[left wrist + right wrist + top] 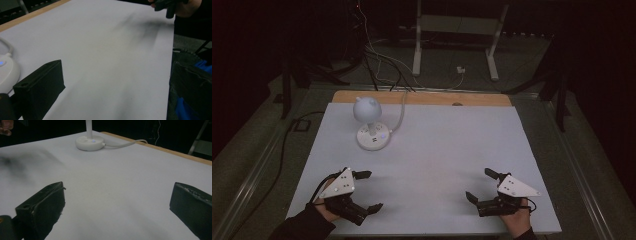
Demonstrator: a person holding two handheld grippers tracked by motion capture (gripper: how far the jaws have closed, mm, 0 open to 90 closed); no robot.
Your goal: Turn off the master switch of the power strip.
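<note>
1 lamp (pixel 371 125); 2 grippers, left (pixel 369 190), right (pixel 479 186).

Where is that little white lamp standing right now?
In the high view the white lamp stands on the table's far left part, well beyond the left claw, its cable running toward the back edge.

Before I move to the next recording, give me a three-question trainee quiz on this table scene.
1. True or false: both the left gripper and the right gripper have their fingers spread with nothing between them.
2. Multiple choice: the white desk lamp stands A) on the far left part of the white table, B) between the two grippers, C) at the near right corner.
3. Short answer: what glows on the lamp's round base in the right gripper view?

Key:
1. True.
2. A.
3. A small blue light.
</note>
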